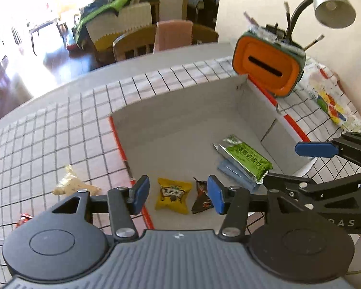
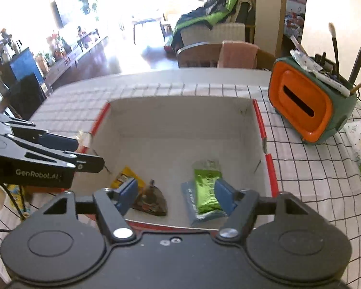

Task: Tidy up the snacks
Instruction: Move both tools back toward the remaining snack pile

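On the checked tabletop (image 1: pixel 48 130) we see a pale wrapper (image 1: pixel 72 184) lying left of the white box (image 2: pixel 180 118). Our left gripper (image 1: pixel 177 196) hangs over it, fingers spread, empty — below sit a yellow snack (image 1: pixel 172 196), a dark packet (image 2: pixel 151 201) and a green bar (image 2: pixel 207 187). Our right gripper (image 2: pixel 177 196) also gapes empty; an orange holder (image 2: pixel 300 103) stands right.

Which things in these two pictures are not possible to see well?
- Blue packet: right wrist view, mostly under the green packet.
- Red wrapper on the cloth: left wrist view, hidden behind the left tongs body.
- Pale snack: left wrist view, too blurred to identify.
- Print on the dark packet: too small, partly behind a finger pad.
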### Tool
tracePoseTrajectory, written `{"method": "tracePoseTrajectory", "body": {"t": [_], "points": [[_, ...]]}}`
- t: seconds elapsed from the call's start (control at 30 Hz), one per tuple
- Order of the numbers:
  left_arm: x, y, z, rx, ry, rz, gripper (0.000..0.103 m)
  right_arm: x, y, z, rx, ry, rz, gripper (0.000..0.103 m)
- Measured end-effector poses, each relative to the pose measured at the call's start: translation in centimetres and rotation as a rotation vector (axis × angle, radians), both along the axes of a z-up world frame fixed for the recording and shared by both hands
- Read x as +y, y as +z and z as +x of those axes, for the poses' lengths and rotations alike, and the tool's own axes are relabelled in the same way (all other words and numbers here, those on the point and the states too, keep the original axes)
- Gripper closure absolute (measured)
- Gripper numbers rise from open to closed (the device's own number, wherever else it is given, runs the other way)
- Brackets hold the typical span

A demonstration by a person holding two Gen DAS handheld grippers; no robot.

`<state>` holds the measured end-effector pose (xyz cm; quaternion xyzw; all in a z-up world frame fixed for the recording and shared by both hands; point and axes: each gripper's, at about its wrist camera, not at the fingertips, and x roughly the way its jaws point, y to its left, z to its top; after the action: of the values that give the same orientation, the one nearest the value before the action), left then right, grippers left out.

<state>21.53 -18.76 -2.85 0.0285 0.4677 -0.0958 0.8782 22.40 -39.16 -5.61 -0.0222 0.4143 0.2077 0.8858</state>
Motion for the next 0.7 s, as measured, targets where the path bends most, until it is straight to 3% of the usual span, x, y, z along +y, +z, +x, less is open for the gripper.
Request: {"method": "tracePoseTrajectory", "body": {"t": [0.3, 0.57, 0.7], "points": [[3.1, 2.1, -3.1, -0.097, 0.012, -0.013, 0.043, 1.5, 1.6, -2.4, -0.054, -0.016, 0.043, 0.016], [7.0, 2.4, -5.0, -0.127, 0.045, -0.033, 0.031, 4.4, 1.4, -4.0, -0.101, 0.038, 0.046, 0.014], [9.3, 2.5, -6.2, -0.154, 0.065, -0.029, 0.027, 6.3, 1.2, -4.5, -0.117, 0.042, 0.052, 0.003]]}}
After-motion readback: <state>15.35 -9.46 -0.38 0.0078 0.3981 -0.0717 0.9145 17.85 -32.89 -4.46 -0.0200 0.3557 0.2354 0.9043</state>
